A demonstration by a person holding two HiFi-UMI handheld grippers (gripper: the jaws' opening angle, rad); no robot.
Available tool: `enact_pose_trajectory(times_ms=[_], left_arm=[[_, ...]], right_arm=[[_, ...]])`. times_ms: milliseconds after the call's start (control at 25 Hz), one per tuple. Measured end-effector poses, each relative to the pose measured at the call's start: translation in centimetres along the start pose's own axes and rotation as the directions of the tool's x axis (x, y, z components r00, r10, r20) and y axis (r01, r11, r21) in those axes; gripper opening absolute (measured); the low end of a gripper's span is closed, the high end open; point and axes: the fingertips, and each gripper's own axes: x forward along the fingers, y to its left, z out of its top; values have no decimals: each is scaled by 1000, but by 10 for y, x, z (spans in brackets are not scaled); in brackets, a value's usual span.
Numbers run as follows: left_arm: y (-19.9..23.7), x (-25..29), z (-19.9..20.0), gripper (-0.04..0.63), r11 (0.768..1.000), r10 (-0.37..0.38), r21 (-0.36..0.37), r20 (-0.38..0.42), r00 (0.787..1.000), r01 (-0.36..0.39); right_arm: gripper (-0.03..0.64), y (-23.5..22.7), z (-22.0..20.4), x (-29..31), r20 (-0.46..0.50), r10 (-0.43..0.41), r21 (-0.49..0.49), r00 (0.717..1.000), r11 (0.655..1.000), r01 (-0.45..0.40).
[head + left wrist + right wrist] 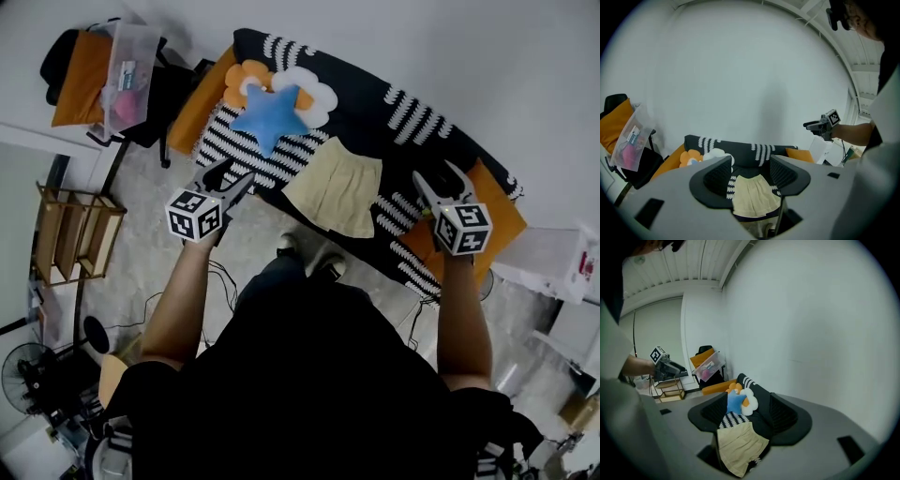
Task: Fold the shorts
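Shorts (335, 194), pale yellow, lie flat mid-frame on the black striped sofa (375, 103). The left gripper (232, 175) to their left and the right gripper (439, 176) to their right are both wide open, holding nothing. A blue star pillow (270, 116) sits up-left.

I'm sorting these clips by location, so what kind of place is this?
Probably a living room or a home-style studio: a black sofa with a blue star cushion, pale yellow shorts spread on its seat, and a wooden rack standing nearby.
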Motion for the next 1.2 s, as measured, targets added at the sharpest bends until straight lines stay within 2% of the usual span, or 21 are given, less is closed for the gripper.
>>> enact_pose_trajectory(times_ms=[160, 360, 520, 840, 1040, 1200], left_arm=[[23, 13, -9, 273, 1000, 5, -31, -11, 1000, -5], [61, 44, -13, 273, 998, -21, -60, -29, 999, 19], [101, 74, -4, 276, 998, -45, -40, -52, 998, 43], [187, 120, 15, 278, 996, -65, -69, -72, 995, 60], [212, 146, 9, 278, 993, -95, -83, -96, 991, 87], [228, 164, -8, 278, 991, -102, -96, -122, 987, 90]], right_arm=[[290, -2, 2, 34, -24, 8, -7, 1000, 1000, -8], [290, 4, 2, 82, -88, 33, -66, 996, 997, -39], [290, 0, 3, 125, -149, 57, -85, 987, 994, -70], [290, -7, 13, 213, -229, 57, -92, 972, 993, -80], [290, -2, 16, 265, -270, 77, -114, 960, 987, -111], [290, 8, 8, 306, -330, 108, -169, 938, 971, -171]])
